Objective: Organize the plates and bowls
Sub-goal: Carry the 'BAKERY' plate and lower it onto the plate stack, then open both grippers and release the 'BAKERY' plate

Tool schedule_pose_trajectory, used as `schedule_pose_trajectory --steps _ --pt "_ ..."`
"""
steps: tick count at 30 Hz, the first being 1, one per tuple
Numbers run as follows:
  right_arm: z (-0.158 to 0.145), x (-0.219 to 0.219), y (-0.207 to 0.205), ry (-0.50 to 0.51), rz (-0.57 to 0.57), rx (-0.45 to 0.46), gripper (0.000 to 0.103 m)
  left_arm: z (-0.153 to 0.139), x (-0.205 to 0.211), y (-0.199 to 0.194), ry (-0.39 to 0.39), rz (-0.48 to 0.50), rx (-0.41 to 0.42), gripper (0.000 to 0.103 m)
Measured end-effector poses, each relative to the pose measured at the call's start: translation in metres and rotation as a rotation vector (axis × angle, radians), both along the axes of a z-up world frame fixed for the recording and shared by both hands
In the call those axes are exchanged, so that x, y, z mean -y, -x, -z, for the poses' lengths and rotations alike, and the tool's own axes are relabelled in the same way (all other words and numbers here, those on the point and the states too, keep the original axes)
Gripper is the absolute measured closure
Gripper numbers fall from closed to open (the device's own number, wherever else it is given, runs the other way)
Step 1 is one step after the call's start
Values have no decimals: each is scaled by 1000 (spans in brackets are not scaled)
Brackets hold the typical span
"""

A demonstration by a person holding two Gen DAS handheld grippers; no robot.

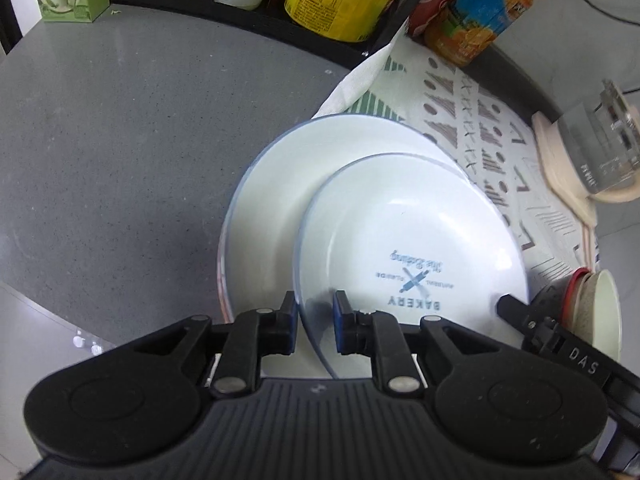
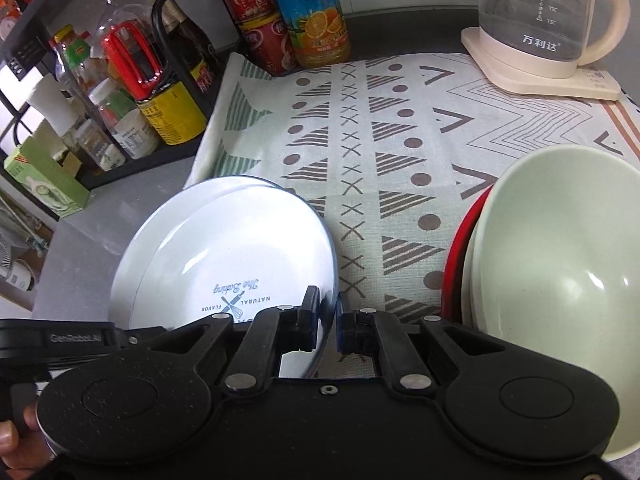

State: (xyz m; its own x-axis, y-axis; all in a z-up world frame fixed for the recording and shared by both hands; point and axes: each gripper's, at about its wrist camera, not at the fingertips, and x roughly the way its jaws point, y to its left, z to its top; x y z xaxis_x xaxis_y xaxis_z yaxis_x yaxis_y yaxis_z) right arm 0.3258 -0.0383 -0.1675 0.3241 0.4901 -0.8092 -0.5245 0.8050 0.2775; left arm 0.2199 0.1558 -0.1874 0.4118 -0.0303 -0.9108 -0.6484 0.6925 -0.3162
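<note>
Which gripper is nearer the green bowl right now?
Right. The right gripper straddles the printed plate's rim, with the green bowl just to its right. The left gripper grips that plate's opposite edge, farther from the bowl.

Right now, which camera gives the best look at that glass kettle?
The right wrist view. There the glass kettle stands large and sharp on its cream base at the far corner of the patterned cloth, handle and printed marks clear. The left wrist view shows the kettle only blurred and warped at its right edge.
</note>
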Motion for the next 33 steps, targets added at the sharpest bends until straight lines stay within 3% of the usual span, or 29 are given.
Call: schedule_pose_trajectory --steps 9,14,21,27,33 --pt "4 -5 -3 7 10 -26 94 -31 -13 5 -109 35 39 84" --pt "6 -12 -3 31 6 -19 92 -29 -21 9 -149 -6 37 52" --pt "9 -17 -5 48 1 -27 89 -6 -35 6 -108 -15 -2 51" --pt "9 -22 -5 74 -23 -24 86 0 -42 11 -48 -35 34 55" --pt "9 -22 -6 77 -37 -32 83 -2 -40 7 -58 -4 26 58"
